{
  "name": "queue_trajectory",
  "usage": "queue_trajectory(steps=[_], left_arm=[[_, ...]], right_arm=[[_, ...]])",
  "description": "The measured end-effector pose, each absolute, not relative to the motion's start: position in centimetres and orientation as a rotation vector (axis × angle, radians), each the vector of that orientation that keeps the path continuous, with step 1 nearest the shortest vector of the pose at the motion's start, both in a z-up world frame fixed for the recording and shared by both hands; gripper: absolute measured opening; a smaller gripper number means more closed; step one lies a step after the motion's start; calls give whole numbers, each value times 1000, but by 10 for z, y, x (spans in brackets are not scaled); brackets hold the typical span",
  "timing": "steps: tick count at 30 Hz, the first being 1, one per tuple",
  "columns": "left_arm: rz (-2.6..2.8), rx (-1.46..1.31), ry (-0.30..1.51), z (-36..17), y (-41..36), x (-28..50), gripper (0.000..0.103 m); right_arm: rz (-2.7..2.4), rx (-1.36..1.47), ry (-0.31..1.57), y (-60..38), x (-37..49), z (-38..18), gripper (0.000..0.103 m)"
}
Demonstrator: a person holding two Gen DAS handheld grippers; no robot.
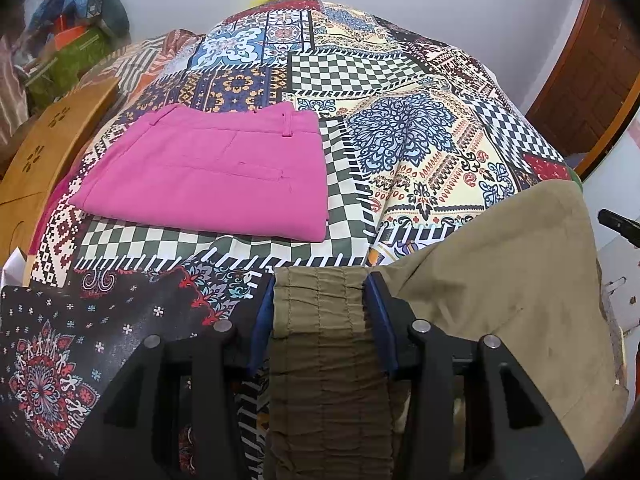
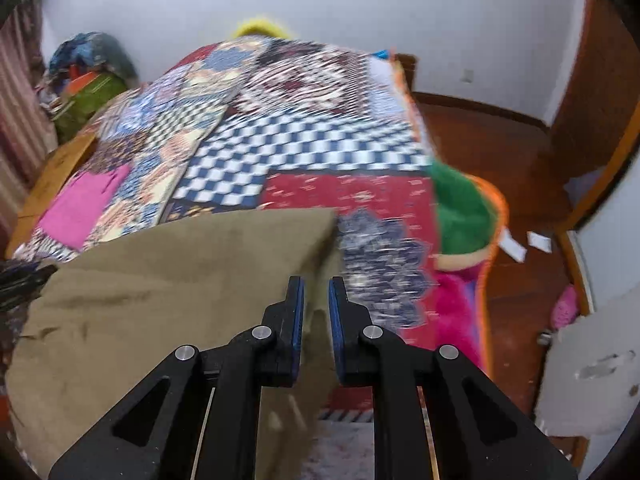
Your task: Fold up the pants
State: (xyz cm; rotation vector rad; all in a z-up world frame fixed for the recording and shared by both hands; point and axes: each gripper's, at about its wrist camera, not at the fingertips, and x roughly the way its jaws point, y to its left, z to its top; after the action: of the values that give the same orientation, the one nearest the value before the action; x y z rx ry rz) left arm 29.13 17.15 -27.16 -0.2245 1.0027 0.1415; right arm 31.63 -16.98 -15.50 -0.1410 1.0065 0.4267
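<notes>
Left wrist view, left tongs point(image 1: 320, 304) clamped on one olive pants point(image 1: 500, 280), one folded pink pants point(image 1: 208, 176), right tongs point(image 2: 316, 312) apart.

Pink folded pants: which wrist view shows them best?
The left wrist view: the pink folded pants lie sharp and whole on the patterned bedspread. The right wrist view shows only a blurred pink patch at far left.
</notes>
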Motion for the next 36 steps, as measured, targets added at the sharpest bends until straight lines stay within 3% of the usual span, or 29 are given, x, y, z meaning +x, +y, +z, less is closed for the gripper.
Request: queue_trajectory(steps=[5,8,14,19,26,36], left_arm=[[139,-223,1005,-272,173,292,48],[144,-217,1001,-273,174,291,53],[149,-212,992,-266,177,290,55],[159,-234,937,-230,180,270,55],[71,-240,946,-200,156,233,56],[90,-118,1064,-248,116,230,56]], right_arm=[[396,-212,1090,-148,331,-196,12],[338,-253,1095,-155,333,-210,26],[246,-300,1068,-186,314,-192,27],[288,-240,1045,-209,280,-163,34],[454,-142,1050,-184,234,-146,35],[564,-246,1127,-145,180,-194,39]])
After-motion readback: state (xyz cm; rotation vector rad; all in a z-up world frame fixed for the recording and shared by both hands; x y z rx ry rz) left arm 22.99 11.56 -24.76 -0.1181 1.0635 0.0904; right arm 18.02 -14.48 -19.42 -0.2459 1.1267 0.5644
